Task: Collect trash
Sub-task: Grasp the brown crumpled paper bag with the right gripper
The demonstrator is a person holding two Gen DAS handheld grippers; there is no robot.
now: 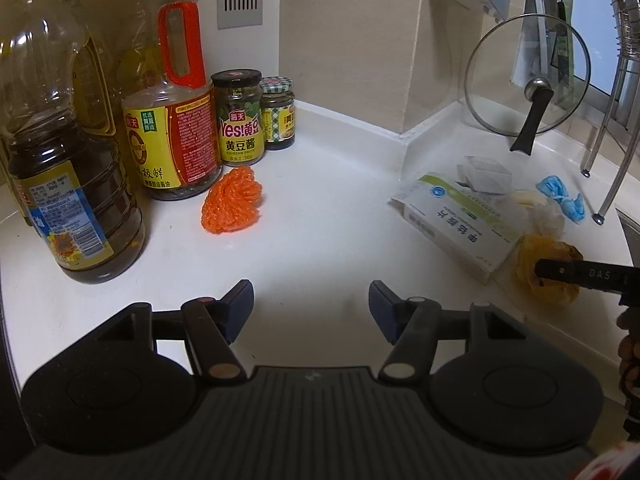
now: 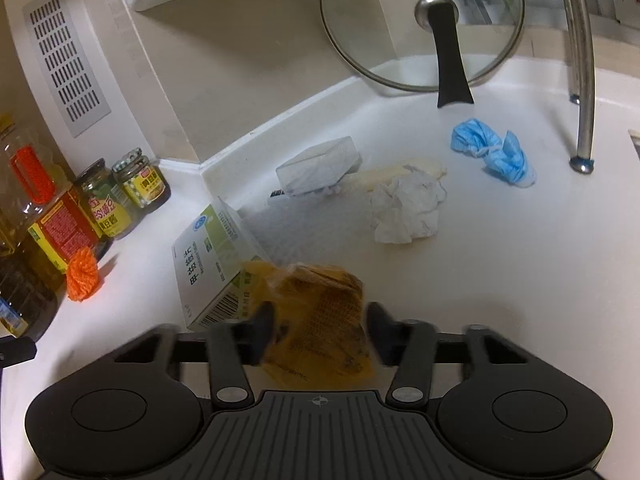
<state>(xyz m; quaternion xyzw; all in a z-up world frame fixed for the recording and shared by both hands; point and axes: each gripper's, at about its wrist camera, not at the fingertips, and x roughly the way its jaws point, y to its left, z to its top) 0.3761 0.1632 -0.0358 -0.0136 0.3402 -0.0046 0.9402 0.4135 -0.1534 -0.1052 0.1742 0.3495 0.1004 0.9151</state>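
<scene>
White table (image 2: 520, 280): yellow wrapper (image 2: 320, 320) beside medicine box (image 2: 212, 264), between right gripper (image 2: 320, 336) jaws, contact blurred, grip cannot tell. Left gripper (image 1: 311, 304) jaws wide, empty. Oil bottle (image 1: 68, 200) part full of dark liquid; two jars (image 1: 240, 120) lidded, full

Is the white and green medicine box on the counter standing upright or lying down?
Lying down. The medicine box rests on a broad face on the counter, printed side up, one end flap open, beside the yellow wrapper.
</scene>
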